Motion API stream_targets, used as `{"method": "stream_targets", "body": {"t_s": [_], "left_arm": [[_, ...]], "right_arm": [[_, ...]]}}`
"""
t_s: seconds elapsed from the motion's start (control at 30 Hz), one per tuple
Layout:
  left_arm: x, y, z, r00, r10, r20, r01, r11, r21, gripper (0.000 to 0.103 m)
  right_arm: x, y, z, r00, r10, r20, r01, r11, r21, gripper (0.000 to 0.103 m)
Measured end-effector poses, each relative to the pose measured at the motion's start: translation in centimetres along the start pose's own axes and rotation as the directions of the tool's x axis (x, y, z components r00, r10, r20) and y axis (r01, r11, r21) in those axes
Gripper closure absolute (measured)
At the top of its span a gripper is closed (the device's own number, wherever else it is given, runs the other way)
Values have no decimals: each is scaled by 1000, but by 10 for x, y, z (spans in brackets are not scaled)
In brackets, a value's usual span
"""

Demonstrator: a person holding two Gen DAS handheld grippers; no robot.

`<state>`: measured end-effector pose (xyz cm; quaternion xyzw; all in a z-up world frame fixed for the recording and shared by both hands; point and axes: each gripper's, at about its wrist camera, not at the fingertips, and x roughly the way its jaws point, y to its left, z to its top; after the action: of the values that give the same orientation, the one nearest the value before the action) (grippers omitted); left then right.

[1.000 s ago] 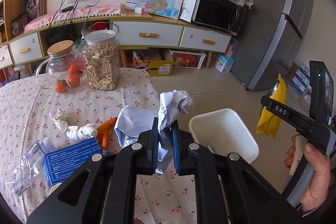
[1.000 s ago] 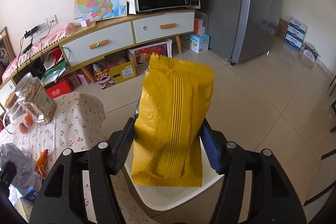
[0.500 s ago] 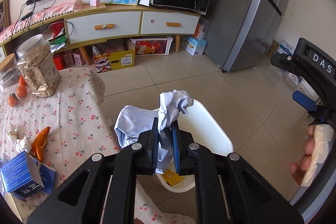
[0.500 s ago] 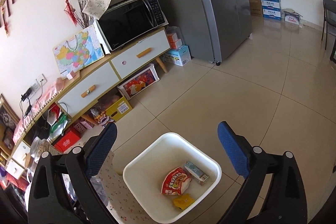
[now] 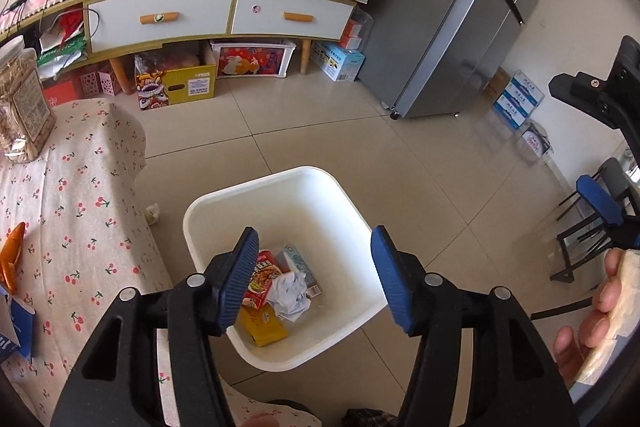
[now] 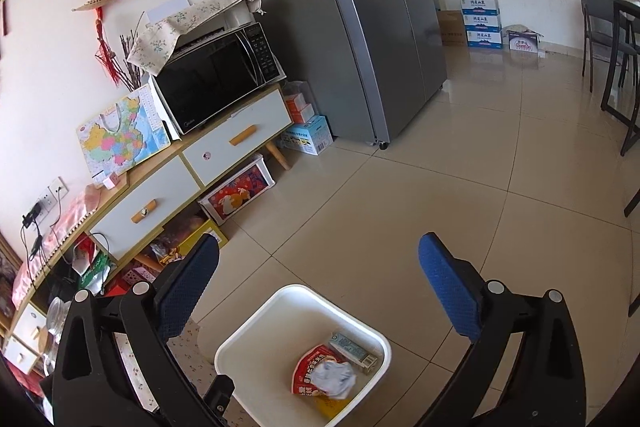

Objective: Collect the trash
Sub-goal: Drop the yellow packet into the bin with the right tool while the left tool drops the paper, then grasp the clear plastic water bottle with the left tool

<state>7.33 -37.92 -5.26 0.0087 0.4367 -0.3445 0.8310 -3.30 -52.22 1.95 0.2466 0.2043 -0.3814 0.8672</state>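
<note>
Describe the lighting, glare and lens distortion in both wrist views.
Left wrist view: even daylight, dark fisheye corners, the sideboard bowed, soft shadow inside the white bin. Right wrist view: sharp, bright window glare on the floor tiles at upper right, the fridge leaning with the lens curve, the crumpled paper in the bin clearly lit.

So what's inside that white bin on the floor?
In the white bin: a crumpled white paper ball on top, a red snack wrapper, a yellow packet and a small carton. Anything beneath them is covered, and the left gripper hides part of the wrapper.
</note>
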Motion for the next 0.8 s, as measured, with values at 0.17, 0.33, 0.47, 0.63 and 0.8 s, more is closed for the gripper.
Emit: {"method": "stream_targets", "body": {"t_s": [0.17,0.33,0.47,0.63,0.8], "left_arm": [[-22,16,-8,988,146,48,-146,989,-7,25],[-61,42,-12,936,320,148,-321,947,-22,15],[-89,62,-14,885,422,198,-423,905,-43,13],[-120,92,-23,839,498,221,-500,864,-49,13],[-144,125,-30,816,548,185,-546,835,-65,13]], "right_arm": [[-9,25,-12,999,-25,33,29,991,-129,7],[-19,66,-36,998,-27,61,45,950,-309,7],[-33,98,-56,997,19,78,15,912,-411,7],[-48,125,-75,994,91,54,-54,878,-476,7],[-53,149,-92,989,150,-6,-131,840,-527,7]]}}
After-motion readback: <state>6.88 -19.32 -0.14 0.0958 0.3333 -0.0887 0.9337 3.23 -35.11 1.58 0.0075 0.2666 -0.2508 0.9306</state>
